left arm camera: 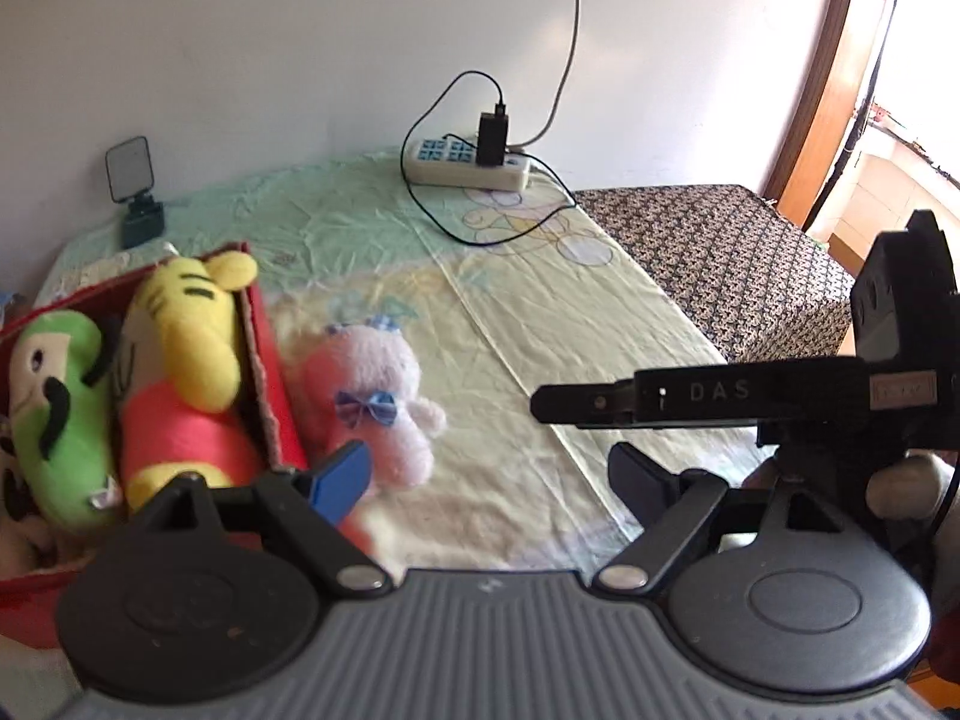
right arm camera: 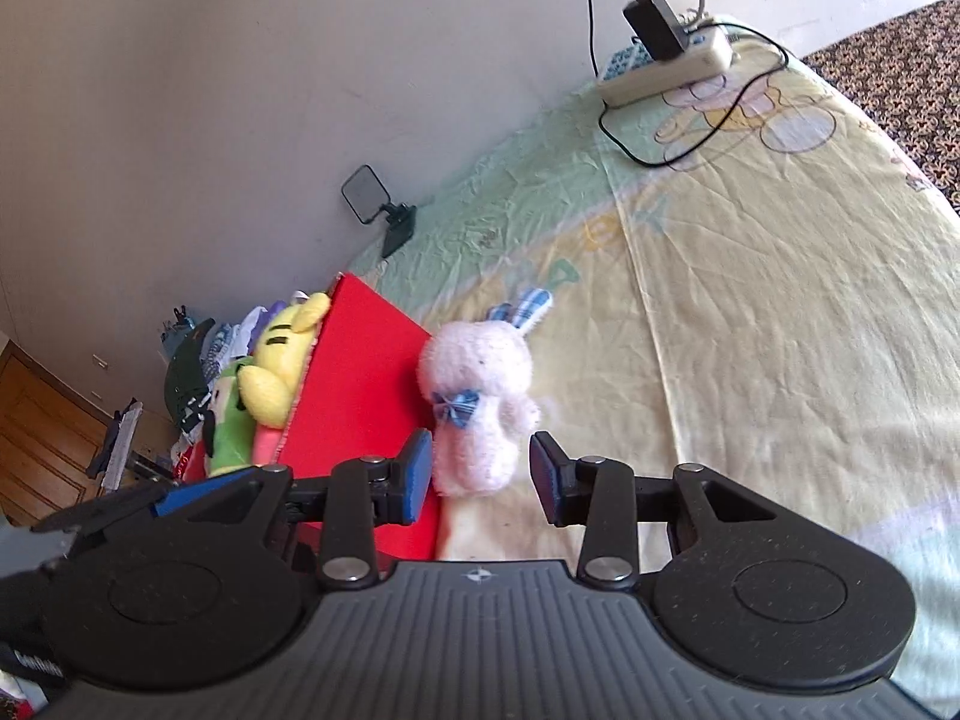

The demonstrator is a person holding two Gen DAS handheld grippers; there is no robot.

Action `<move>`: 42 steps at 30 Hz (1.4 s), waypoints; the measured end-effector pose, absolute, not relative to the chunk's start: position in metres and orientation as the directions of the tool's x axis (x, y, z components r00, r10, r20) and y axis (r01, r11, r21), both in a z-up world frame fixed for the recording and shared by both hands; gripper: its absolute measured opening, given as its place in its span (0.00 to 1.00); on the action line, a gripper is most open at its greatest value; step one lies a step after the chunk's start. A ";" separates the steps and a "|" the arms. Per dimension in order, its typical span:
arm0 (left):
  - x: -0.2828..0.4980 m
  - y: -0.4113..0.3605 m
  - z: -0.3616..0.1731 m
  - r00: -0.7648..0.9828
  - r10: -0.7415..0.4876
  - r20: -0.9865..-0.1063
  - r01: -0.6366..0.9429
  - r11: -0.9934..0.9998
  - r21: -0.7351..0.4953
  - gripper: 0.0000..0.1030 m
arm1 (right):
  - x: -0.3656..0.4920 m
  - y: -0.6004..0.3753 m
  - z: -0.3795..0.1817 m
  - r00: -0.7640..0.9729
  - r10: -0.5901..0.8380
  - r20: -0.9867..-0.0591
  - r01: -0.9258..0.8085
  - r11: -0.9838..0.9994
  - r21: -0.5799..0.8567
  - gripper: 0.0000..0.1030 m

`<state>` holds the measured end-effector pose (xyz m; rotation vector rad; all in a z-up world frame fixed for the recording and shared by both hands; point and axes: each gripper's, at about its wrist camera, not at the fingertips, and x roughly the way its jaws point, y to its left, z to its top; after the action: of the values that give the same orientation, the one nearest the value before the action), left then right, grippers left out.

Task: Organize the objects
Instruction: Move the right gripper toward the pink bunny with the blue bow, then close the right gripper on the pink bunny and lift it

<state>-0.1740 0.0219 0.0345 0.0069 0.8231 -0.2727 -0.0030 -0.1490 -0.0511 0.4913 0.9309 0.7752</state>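
- Pink plush rabbit with a blue checked bow (right arm camera: 480, 402) lies on the bed sheet, touching the outer wall of the red box (right arm camera: 360, 384).
- Right gripper (right arm camera: 480, 477): fingers (right arm camera: 414, 474) part-open, straddling the rabbit's lower end without pressing it.
- Left gripper (left arm camera: 486, 468): fingers wide apart, empty.
- Pale green-yellow cartoon sheet (left arm camera: 540, 312) covers the bed; white wall behind.

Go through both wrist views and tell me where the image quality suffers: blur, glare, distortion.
Left wrist view: the pink bunny and the blue pad of the left gripper are smeared by motion blur; the doorway at the right edge is blown out; the wall bends with fisheye.
Right wrist view: sharper on the bunny, scene tilted, bed sheet curved, dark corners.
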 end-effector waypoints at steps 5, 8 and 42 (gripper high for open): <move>-0.166 0.012 0.012 0.613 -0.243 -0.752 0.228 0.965 -0.126 0.84 | 0.014 -0.150 -0.068 0.315 0.783 -0.536 -0.362 0.622 0.695 0.39; -0.162 0.008 -0.001 0.597 -0.235 -0.767 0.213 0.968 -0.130 0.87 | 0.024 -0.147 -0.080 0.275 0.792 -0.545 -0.353 0.610 0.709 0.39; -0.165 0.016 -0.013 0.539 -0.312 -0.783 0.220 0.949 -0.227 0.91 | 0.031 -0.152 -0.121 0.033 0.861 -0.508 -0.364 0.484 0.796 0.24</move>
<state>-0.1654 0.0165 -0.0127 -0.1061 0.9511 -0.3170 0.0312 -0.1515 -0.1214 0.5271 1.1888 1.0118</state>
